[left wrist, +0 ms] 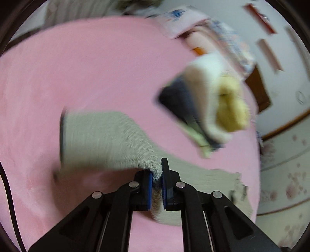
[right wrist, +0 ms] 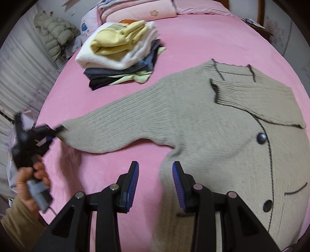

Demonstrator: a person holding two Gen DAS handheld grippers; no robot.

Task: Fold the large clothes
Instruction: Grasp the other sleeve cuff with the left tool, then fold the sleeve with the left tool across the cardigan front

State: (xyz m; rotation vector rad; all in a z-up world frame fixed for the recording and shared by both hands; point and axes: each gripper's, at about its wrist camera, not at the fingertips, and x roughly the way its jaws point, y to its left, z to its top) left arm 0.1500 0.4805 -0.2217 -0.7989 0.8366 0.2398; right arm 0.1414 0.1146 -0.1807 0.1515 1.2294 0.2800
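Note:
A beige knit cardigan (right wrist: 222,124) with dark trim and dark buttons lies front-up on the pink bed (right wrist: 193,38). Its sleeve (right wrist: 120,124) stretches out to the left. My left gripper (left wrist: 156,174) is shut on the sleeve's cuff (left wrist: 153,166); it also shows in the right wrist view (right wrist: 56,131), held by a hand at the far left. The sleeve (left wrist: 100,135) is blurred in the left wrist view. My right gripper (right wrist: 156,170) is open and empty, hovering over the cardigan's left side edge below the armpit.
A stack of folded clothes (right wrist: 120,52) sits on the bed beyond the sleeve, yellow and white on top; it also shows in the left wrist view (left wrist: 209,104). Pink pillows (right wrist: 141,9) lie at the headboard. A puffy jacket (right wrist: 58,33) hangs at the left.

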